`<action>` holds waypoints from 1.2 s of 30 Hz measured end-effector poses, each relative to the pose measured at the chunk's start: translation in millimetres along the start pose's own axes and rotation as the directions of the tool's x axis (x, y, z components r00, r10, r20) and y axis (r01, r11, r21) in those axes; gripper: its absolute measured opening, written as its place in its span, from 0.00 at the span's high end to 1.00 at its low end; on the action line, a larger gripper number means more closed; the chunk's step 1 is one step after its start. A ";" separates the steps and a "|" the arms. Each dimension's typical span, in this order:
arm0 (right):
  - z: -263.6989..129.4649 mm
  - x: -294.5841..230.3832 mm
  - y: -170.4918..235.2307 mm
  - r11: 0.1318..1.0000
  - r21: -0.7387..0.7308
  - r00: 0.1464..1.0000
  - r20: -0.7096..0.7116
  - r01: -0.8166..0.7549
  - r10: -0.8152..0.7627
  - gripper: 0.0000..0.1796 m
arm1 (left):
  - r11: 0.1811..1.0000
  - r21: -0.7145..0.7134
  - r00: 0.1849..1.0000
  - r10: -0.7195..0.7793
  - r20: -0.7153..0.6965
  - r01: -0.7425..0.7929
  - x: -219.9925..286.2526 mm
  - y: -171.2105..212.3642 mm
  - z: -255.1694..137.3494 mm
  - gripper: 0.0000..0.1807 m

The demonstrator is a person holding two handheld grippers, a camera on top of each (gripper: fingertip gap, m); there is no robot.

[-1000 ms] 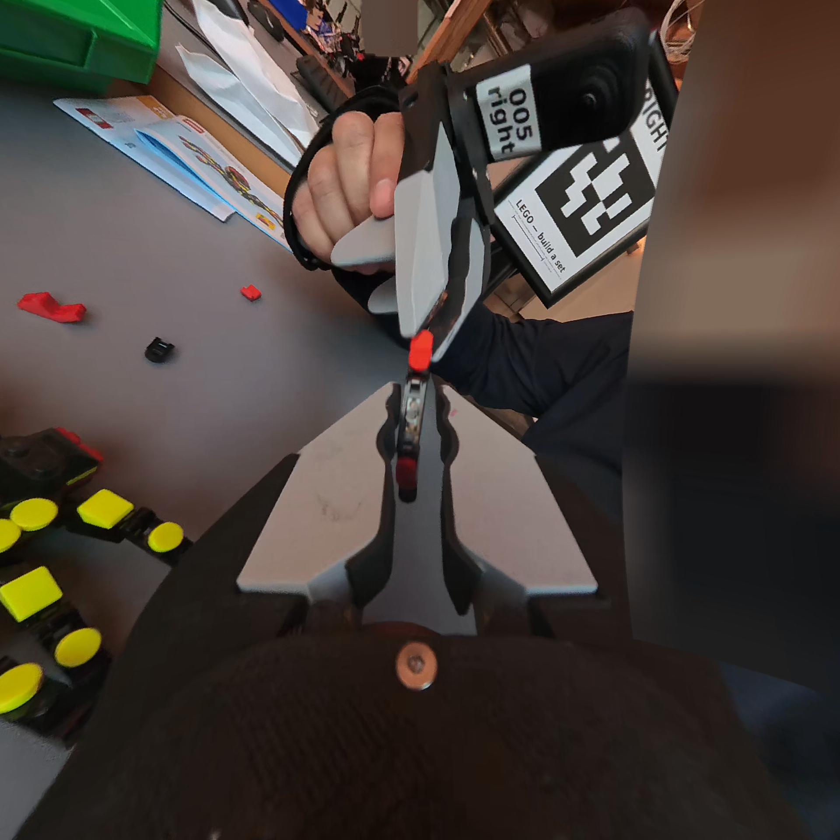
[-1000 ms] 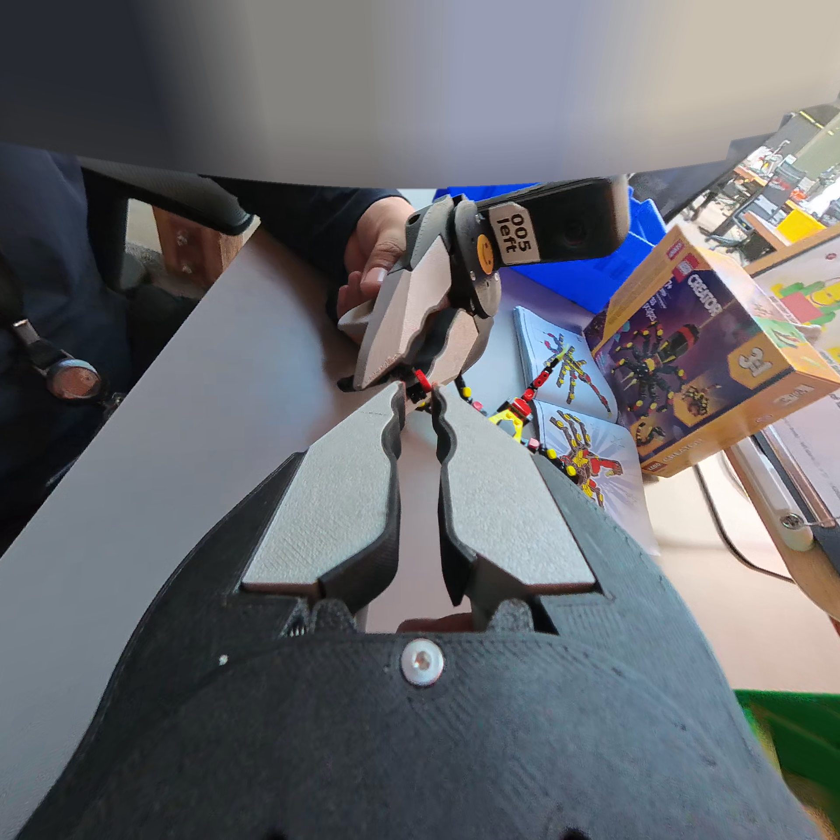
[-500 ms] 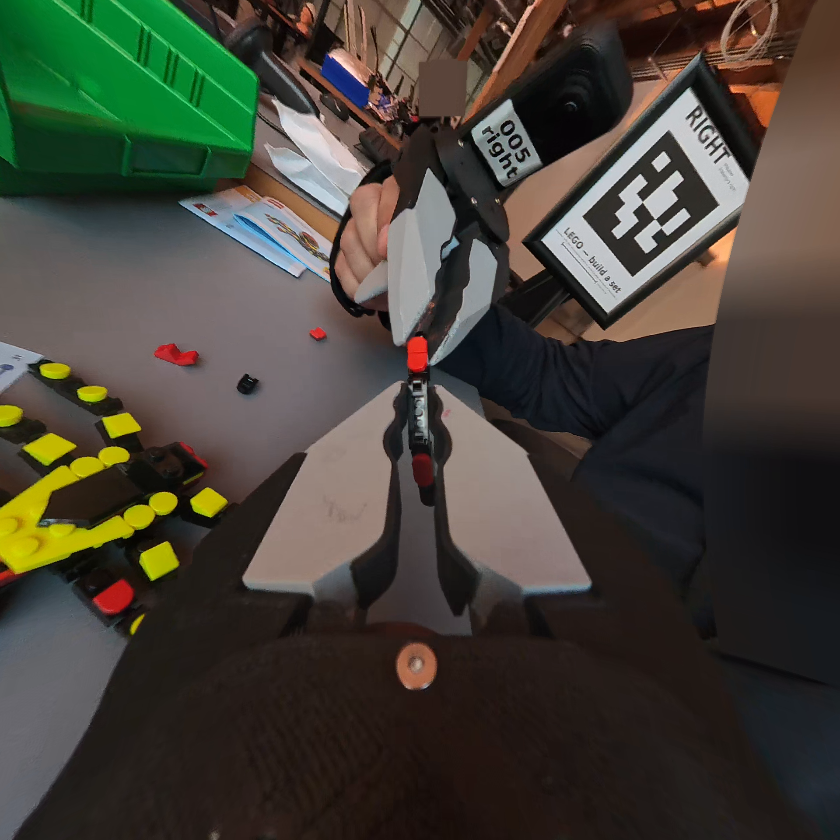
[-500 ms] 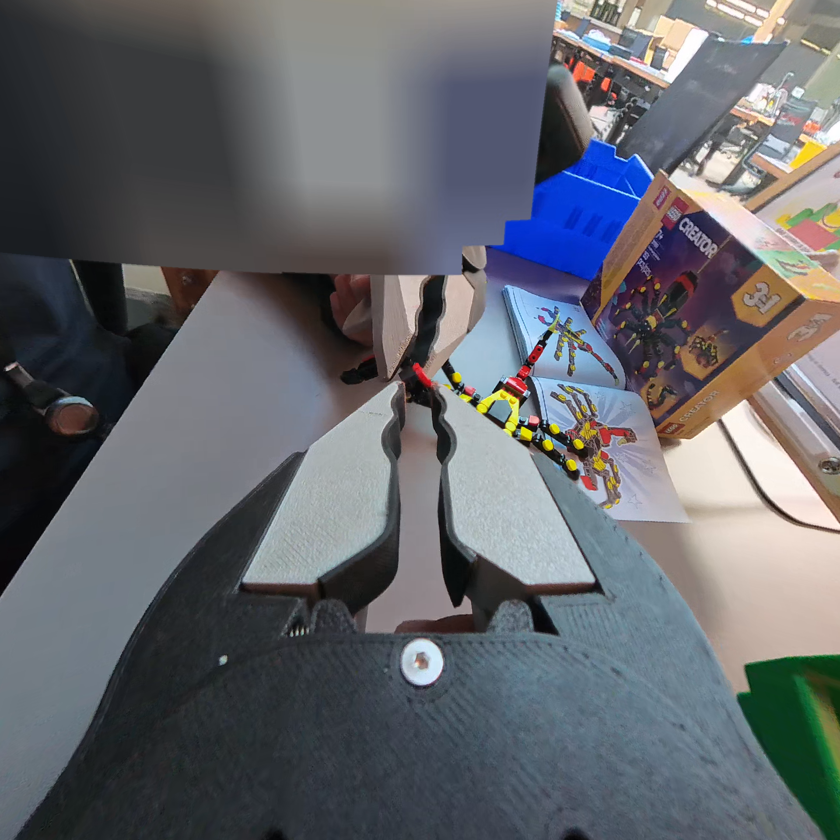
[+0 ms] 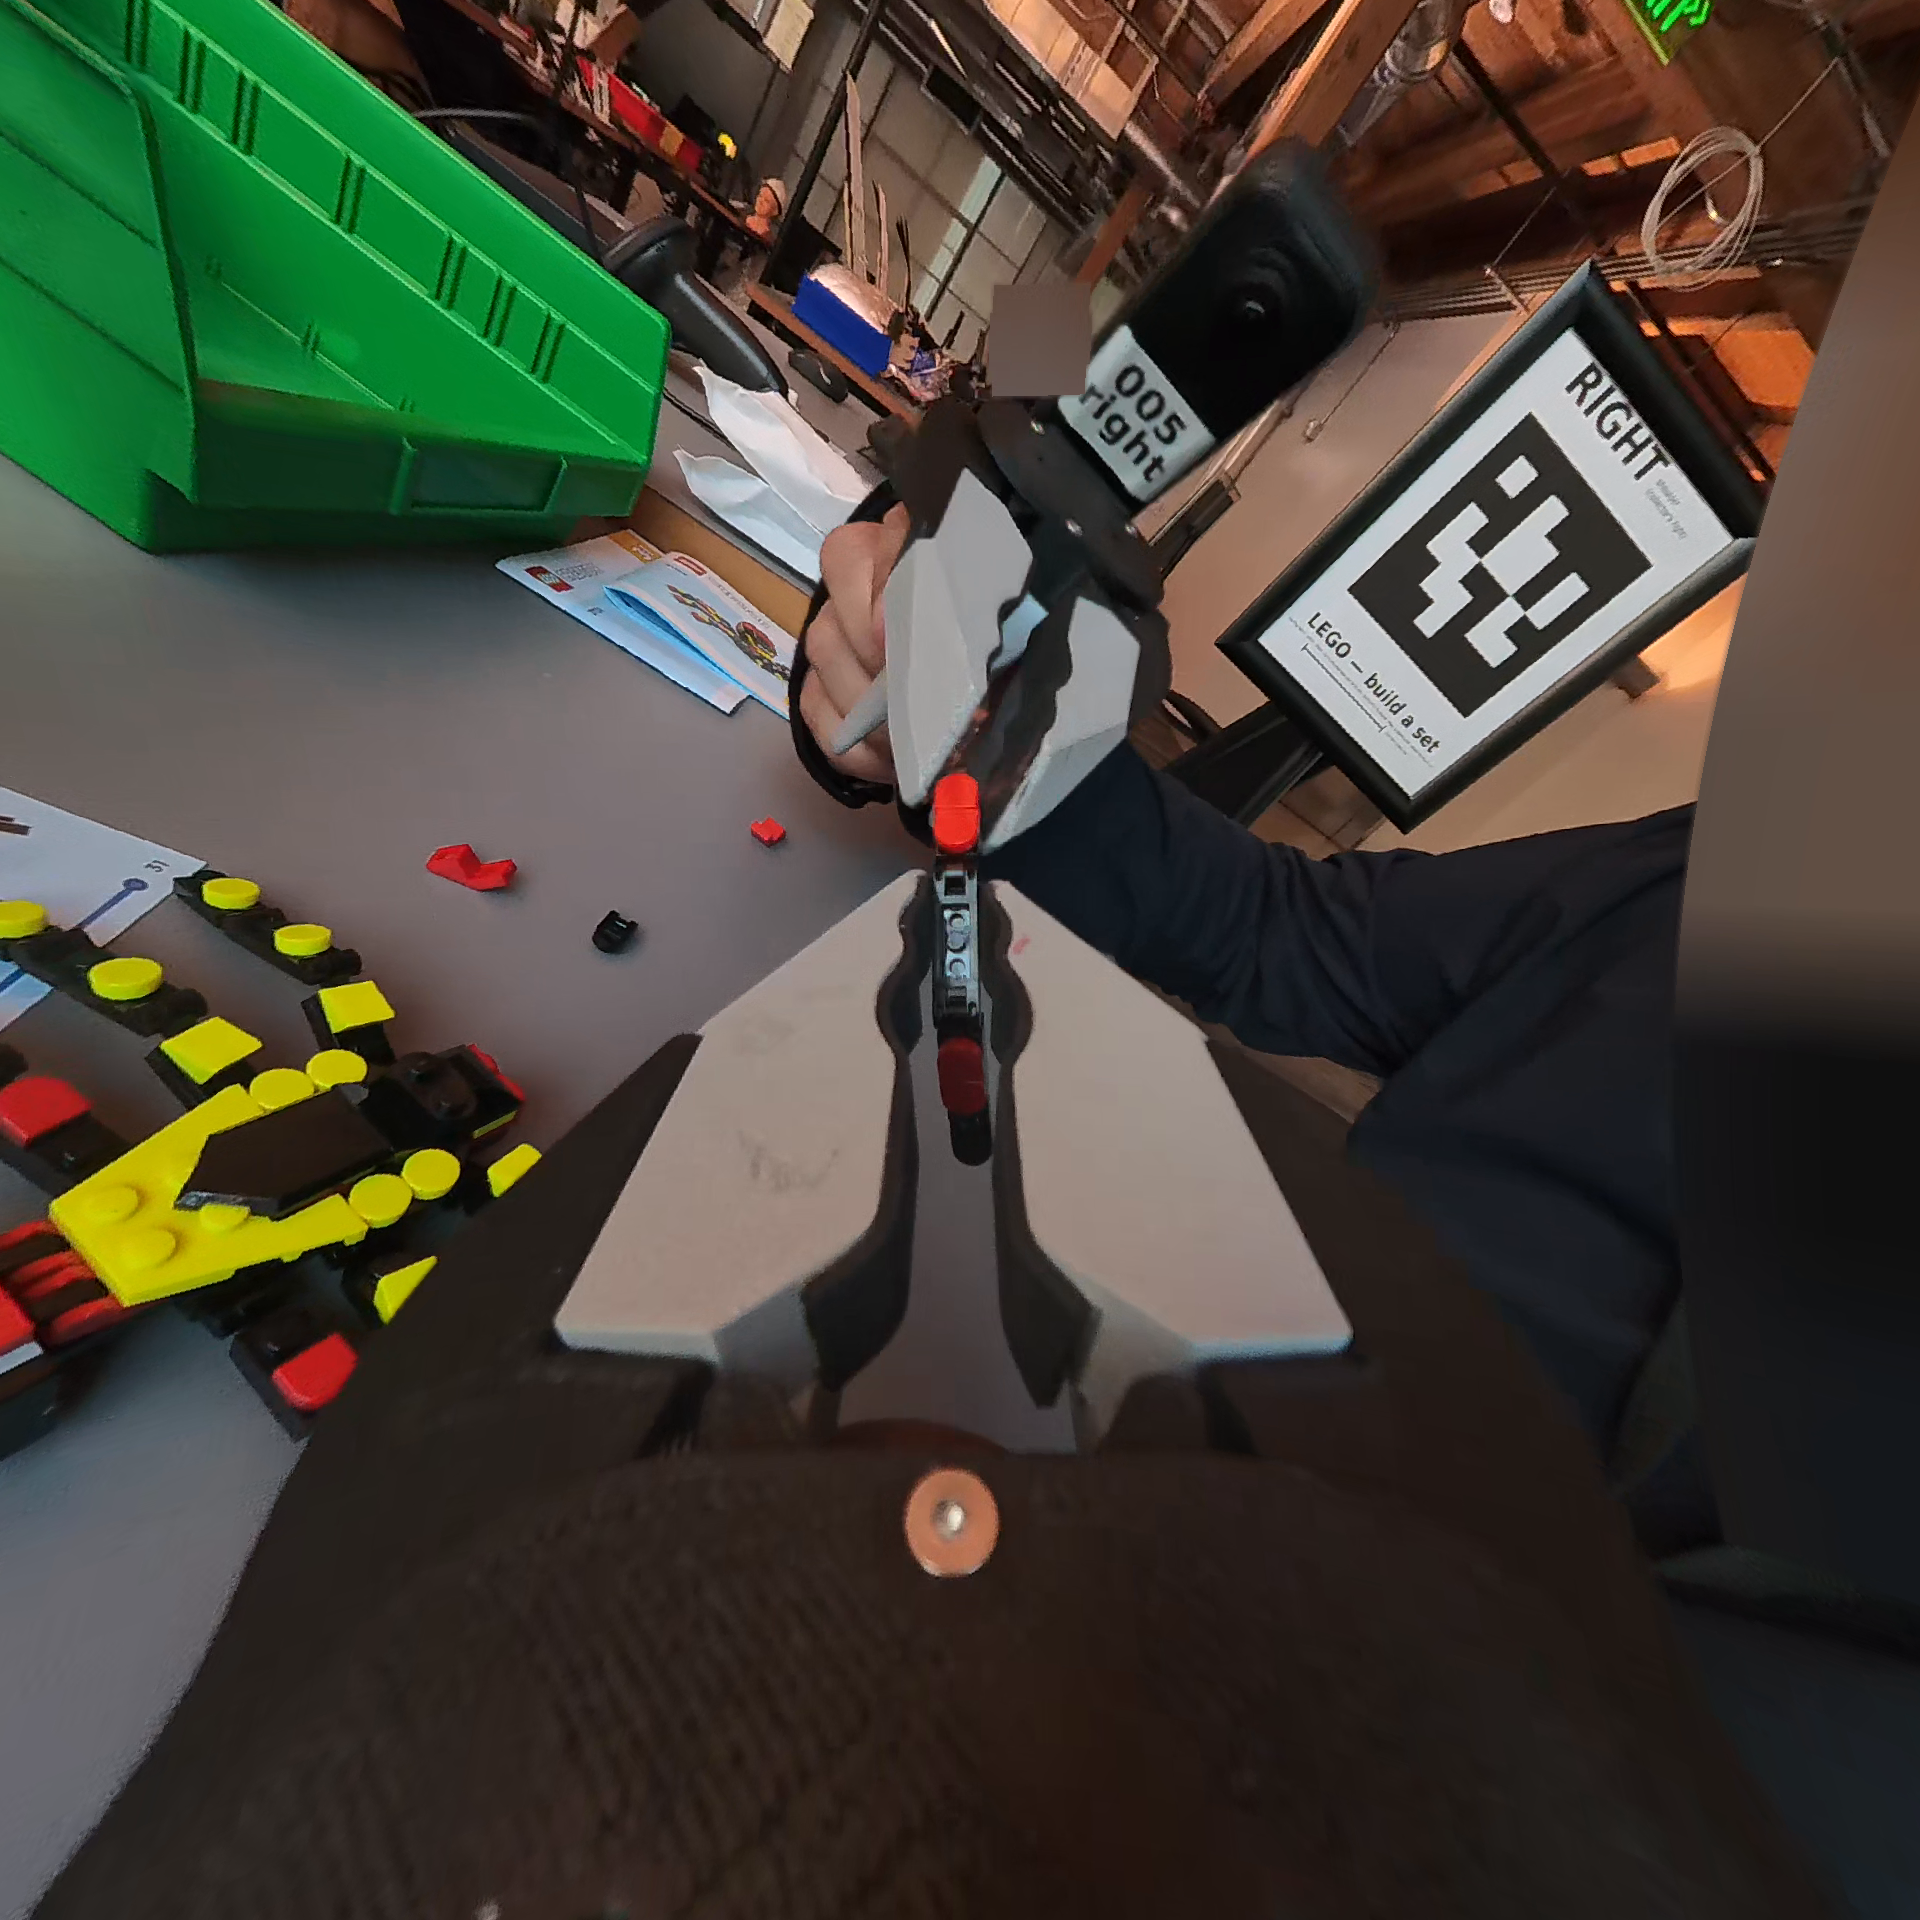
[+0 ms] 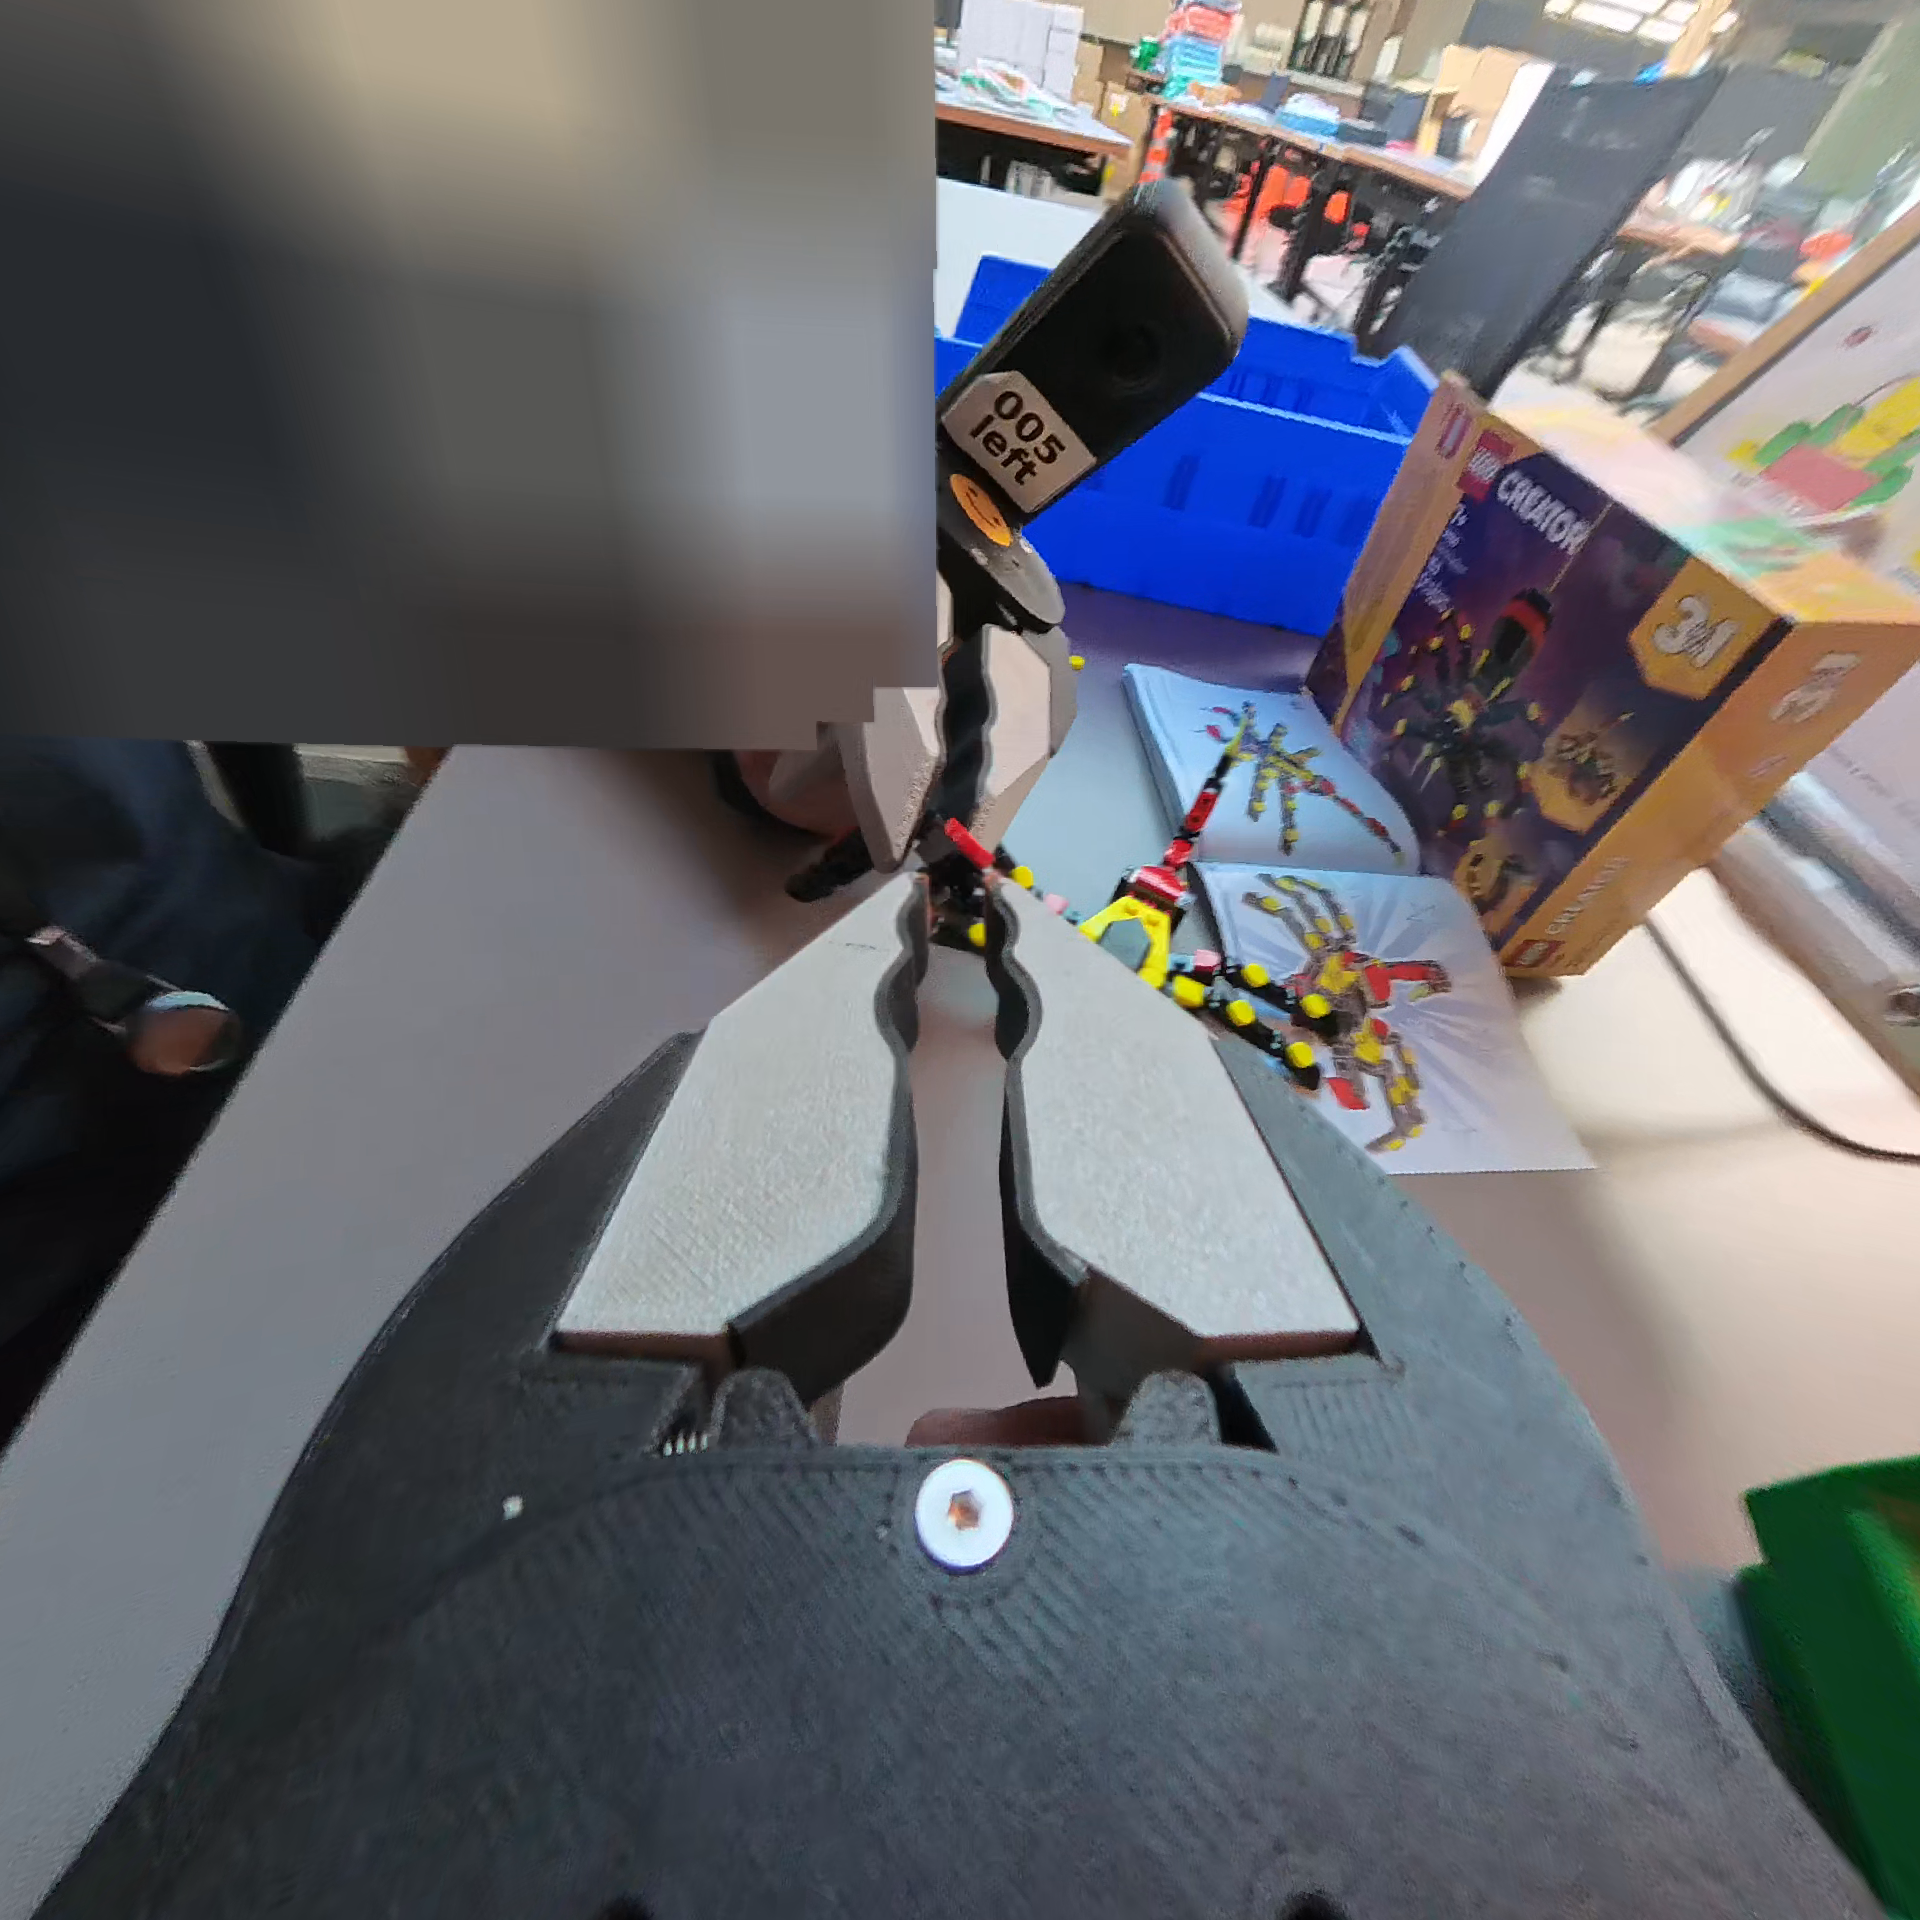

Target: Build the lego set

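Note:
My left gripper [image 5: 956, 899] is shut on a thin black leg segment [image 5: 956, 961] with a red piece partway down it, held in the air above the grey table [image 5: 312, 748]. My right gripper [image 6: 956, 909] faces it tip to tip and is shut on the red end piece [image 5: 954, 819] of the same segment. In the right wrist view the segment [image 6: 964, 844] shows between both grippers' tips. The yellow, black and red spider model [image 5: 239, 1174] lies on the table at the left, also seen in the right wrist view [image 6: 1138, 920].
Loose pieces lie on the table: a red one [image 5: 473, 865], a small red one [image 5: 767, 830], a black one [image 5: 613, 930]. A green bin [image 5: 260, 291], booklets [image 5: 675, 623] [image 6: 1382, 1039], the set's box [image 6: 1590, 707], a blue bin [image 6: 1226, 488] and a framed sign [image 5: 1496, 561] stand around. Only a small space, under 4 cm, lies between the two pairs of fingers.
Both grippers stayed joined on the segment while tilting and moving. The left view now shows more of the model and green bin; the right view now shows the left gripper's camera.

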State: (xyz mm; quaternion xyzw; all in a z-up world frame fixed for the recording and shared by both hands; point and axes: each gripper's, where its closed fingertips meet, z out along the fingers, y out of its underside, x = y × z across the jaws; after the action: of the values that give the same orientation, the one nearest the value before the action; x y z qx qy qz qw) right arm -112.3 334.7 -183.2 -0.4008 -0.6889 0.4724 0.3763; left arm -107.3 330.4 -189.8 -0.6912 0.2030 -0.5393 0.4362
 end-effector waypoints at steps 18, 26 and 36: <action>8.2 -10.3 11.2 0.996 -0.084 0.999 0.041 0.000 0.004 0.98 | 0.995 -0.053 0.995 -0.084 -0.061 0.080 4.0 8.7 4.5 0.97; 3.8 1.9 0.7 0.964 -0.105 0.957 -0.139 0.243 -0.256 1.00 | 0.990 0.055 0.987 -0.124 -0.100 0.130 7.4 -5.6 2.5 0.97; 3.8 -4.2 -0.7 0.918 -0.157 0.908 -0.159 0.365 -0.388 0.98 | 0.986 0.047 0.981 -0.154 -0.121 0.161 7.8 -3.7 3.0 0.97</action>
State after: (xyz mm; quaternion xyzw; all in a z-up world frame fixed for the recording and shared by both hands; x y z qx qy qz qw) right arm -114.2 329.4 -184.1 -0.3251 -0.7426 0.3076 0.4982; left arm -102.6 327.7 -182.4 -0.6597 0.1576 -0.6172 0.3987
